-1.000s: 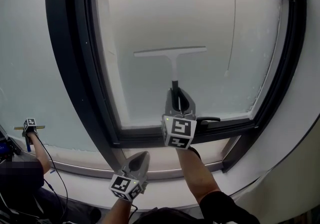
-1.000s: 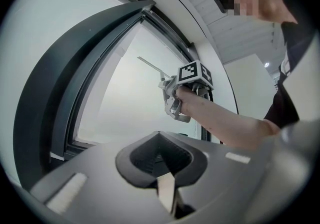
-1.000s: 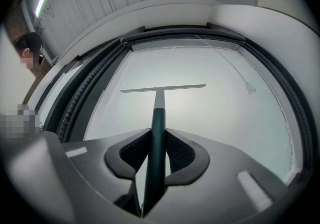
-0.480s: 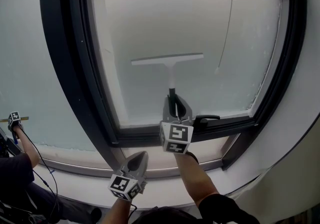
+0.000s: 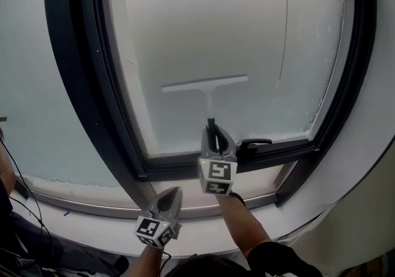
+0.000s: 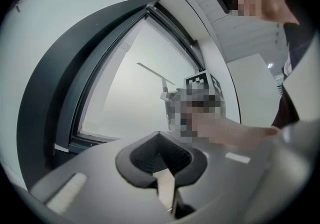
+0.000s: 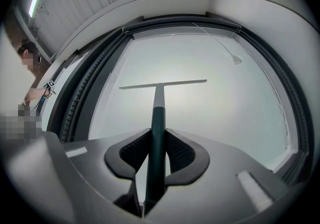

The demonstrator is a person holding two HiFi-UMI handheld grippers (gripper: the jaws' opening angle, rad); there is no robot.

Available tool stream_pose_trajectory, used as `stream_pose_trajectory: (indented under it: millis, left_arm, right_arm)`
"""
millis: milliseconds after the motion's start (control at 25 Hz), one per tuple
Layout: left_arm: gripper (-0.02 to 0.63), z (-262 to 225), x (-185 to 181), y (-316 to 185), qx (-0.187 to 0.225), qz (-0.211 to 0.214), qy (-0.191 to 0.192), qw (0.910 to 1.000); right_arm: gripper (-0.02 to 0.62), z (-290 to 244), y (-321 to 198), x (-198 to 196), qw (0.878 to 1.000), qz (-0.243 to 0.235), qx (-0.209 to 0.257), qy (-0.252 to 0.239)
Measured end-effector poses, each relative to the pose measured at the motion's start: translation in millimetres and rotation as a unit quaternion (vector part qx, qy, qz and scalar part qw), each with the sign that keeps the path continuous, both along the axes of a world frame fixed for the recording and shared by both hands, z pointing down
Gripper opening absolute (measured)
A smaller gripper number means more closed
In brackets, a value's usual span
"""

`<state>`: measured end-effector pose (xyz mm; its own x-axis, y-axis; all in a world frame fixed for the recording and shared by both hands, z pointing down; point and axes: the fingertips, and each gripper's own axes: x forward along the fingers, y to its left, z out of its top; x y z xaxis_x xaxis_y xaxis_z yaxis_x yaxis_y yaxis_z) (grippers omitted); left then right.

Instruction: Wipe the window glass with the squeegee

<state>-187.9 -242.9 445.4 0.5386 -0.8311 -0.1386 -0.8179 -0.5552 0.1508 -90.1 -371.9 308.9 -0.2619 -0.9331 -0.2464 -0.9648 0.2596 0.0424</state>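
Note:
My right gripper (image 5: 215, 140) (image 7: 156, 144) is shut on the dark handle of the squeegee (image 5: 207, 89) (image 7: 159, 99). Its white T-shaped blade lies flat against the frosted window glass (image 5: 234, 35) (image 7: 210, 113), in the lower half of the pane. My left gripper (image 5: 170, 198) (image 6: 161, 155) hangs lower down by the sill, jaws shut with nothing between them. In the left gripper view the squeegee blade (image 6: 152, 72) shows thin against the glass (image 6: 130, 103), beyond the right gripper's marker cube (image 6: 202, 84).
A dark window frame (image 5: 80, 84) surrounds the pane, with a black handle (image 5: 253, 144) on its bottom bar. A thin cord (image 5: 284, 29) hangs down the right part of the glass. A second pane (image 5: 31, 97) lies to the left. Another person (image 7: 31, 93) stands far left.
The squeegee and my right gripper have slid down the glass a little. The other person's gripper at the far left has dropped out of the head view.

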Motion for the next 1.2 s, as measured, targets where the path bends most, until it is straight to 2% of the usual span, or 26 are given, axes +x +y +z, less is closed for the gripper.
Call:
stream_pose_trajectory:
  millis: [200,440,680,880,1000,1200]
  left_arm:
    - [0.0,1,1,-1,0.0,-0.004,0.001,1.0]
    - [0.0,1,9,-2,0.01,-0.006,-0.029,0.9995]
    - [0.0,2,20,-5,0.003,-0.002,-0.017,0.9999]
    - [0.0,9,11,-11,-0.004,-0.014,-0.022,0.9996]
    - [0.0,10,10,-13,-0.005,-0.018,-0.003,0.9998]
    - [0.0,17,13,-14,-0.014,-0.014,-0.013,0.9997]
  right_arm:
    - [0.096,17,1,4,1.0,0.0,-0.011,0.008]
    - [0.097,37,3,6,1.0,0.0,-0.028,0.007]
    - [0.097,53,4,8,0.999,0.003,-0.045,0.009]
    - [0.097,73,5,6,0.998,-0.001,-0.059,0.02]
    - [0.097,81,6,5,0.997,-0.003,-0.069,0.027]
    - [0.097,93,10,6,0.996,-0.003,-0.079,0.032]
